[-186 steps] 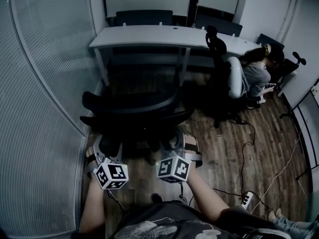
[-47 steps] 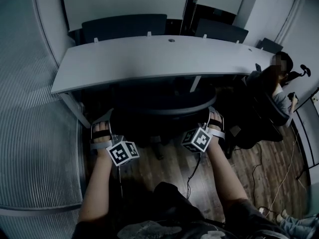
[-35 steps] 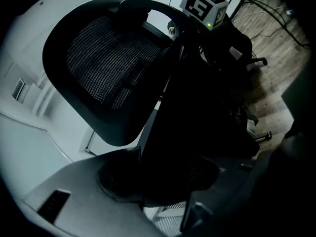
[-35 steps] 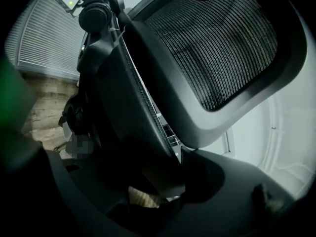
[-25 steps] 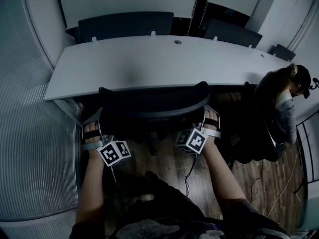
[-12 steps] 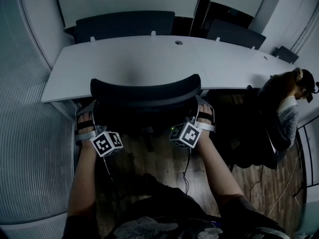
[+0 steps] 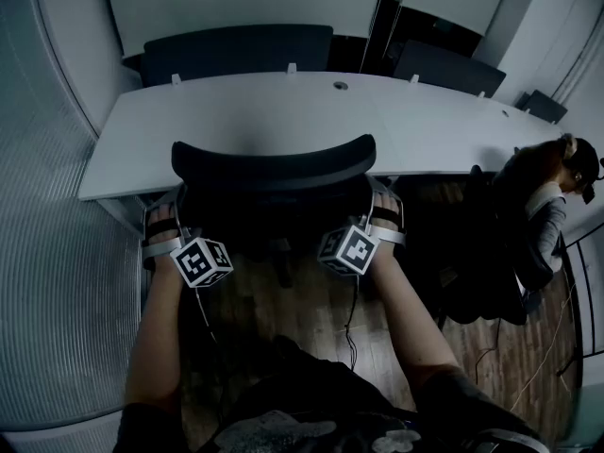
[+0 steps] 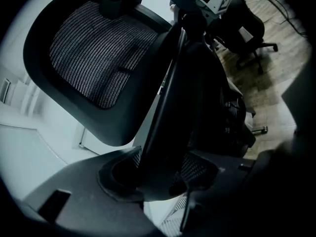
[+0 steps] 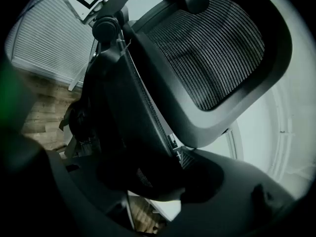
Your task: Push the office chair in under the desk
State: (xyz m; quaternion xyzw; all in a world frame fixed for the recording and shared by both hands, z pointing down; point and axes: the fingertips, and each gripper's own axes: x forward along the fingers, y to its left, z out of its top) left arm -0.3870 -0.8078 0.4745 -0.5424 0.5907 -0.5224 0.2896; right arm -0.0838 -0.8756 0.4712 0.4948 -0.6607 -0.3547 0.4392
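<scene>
The black mesh office chair (image 7: 272, 170) stands with its backrest top at the front edge of the white desk (image 7: 283, 111), its seat hidden beneath. My left gripper (image 7: 165, 226) holds the backrest's left edge, and my right gripper (image 7: 382, 215) holds its right edge. In the left gripper view the backrest frame (image 8: 168, 107) runs between the jaws of the left gripper (image 8: 158, 177), below the mesh headrest (image 8: 94, 53). The right gripper view shows the same: the frame (image 9: 133, 117) sits in the right gripper (image 9: 163, 177), under the headrest (image 9: 217, 48).
A person (image 7: 552, 192) sits at the desk's right end on another dark chair (image 7: 472, 253). Two dark chair backs (image 7: 236, 53) stand behind the desk. A ribbed glass wall (image 7: 47, 253) closes the left side. A cable (image 7: 349, 314) lies on the wooden floor.
The chair has rolled forward from the open floor to the desk, its backrest now at the desk's edge. Both grippers moved along with it; in the last half second little shifted.
</scene>
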